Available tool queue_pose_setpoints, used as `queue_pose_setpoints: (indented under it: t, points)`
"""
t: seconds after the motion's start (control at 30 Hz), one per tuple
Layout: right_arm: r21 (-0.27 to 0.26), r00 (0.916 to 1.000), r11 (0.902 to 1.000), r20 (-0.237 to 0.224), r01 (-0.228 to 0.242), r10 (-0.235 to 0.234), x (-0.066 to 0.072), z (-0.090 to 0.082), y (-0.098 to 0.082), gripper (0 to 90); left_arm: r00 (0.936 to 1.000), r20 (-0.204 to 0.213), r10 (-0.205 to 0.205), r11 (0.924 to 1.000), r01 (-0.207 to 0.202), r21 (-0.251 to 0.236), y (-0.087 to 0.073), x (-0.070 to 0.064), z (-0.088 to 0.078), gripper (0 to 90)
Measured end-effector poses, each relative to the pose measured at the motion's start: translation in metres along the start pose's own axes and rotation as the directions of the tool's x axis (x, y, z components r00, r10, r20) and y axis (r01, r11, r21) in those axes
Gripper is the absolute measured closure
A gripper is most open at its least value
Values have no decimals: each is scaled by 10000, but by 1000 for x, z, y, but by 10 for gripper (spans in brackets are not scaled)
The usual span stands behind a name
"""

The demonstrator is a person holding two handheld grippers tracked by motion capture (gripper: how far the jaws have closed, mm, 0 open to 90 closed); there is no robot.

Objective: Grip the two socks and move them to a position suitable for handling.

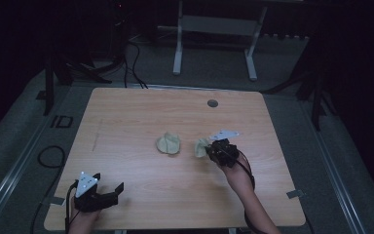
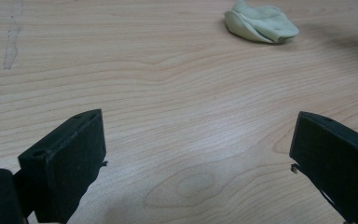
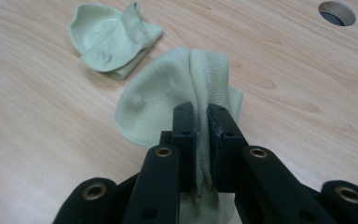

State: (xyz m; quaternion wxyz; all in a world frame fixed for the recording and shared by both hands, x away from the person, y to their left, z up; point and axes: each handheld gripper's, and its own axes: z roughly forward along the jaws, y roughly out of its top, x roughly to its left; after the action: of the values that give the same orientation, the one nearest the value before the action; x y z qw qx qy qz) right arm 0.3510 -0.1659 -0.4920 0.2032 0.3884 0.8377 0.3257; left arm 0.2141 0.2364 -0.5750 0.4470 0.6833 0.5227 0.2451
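A pale green sock (image 3: 182,93) is pinched between the jaws of the right gripper (image 3: 203,135); in the right gripper view the fabric is seen bunched into a ridge and clamped tight between the two black pads, with the rest of the sock hanging past them over the wooden table (image 1: 126,190). In the high view this held sock (image 1: 202,147) is seen at the tip of the right gripper (image 1: 213,150), right of the table's centre, with the gripper's grey three-cornered plate (image 1: 224,133) just above it and the person's forearm (image 1: 251,200) coming in from the bottom edge.

A second pale green sock (image 1: 168,143) is left crumpled on the table near the middle, just beside the held one and apart from it. It is seen in the right gripper view at upper left (image 3: 114,39), folded over on itself, and in the left gripper view at the top right (image 2: 260,24), lying flat on the wood.

The left gripper (image 1: 108,192) is held at the near left corner of the table, well apart from both socks. Its jaws are spread wide in the left gripper view (image 2: 198,149), with bare wood grain between them and nothing gripped. A grey three-cornered plate (image 1: 85,182) is seen on top of it.

A round cable hole (image 1: 213,103) is cut in the table's far side, also seen at the top right of the right gripper view (image 3: 336,12). A faint scuff mark (image 2: 11,42) is seen on the wood at the upper left of the left gripper view.
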Motion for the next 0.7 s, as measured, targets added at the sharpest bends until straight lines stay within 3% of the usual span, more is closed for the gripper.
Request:
queue_pose_setpoints:
  t: [0.5,0.7]
  points:
    - [-630,9993,9980,-355,48,-71,35,-59,-39,822,10000,38,-62,10000,62,22,0,-1,0,35]
    - [-536,9996,9985,-282,-88,73,49,-68,-59,822,10000,66,-14,10000,14,26,1,-3,1,35]
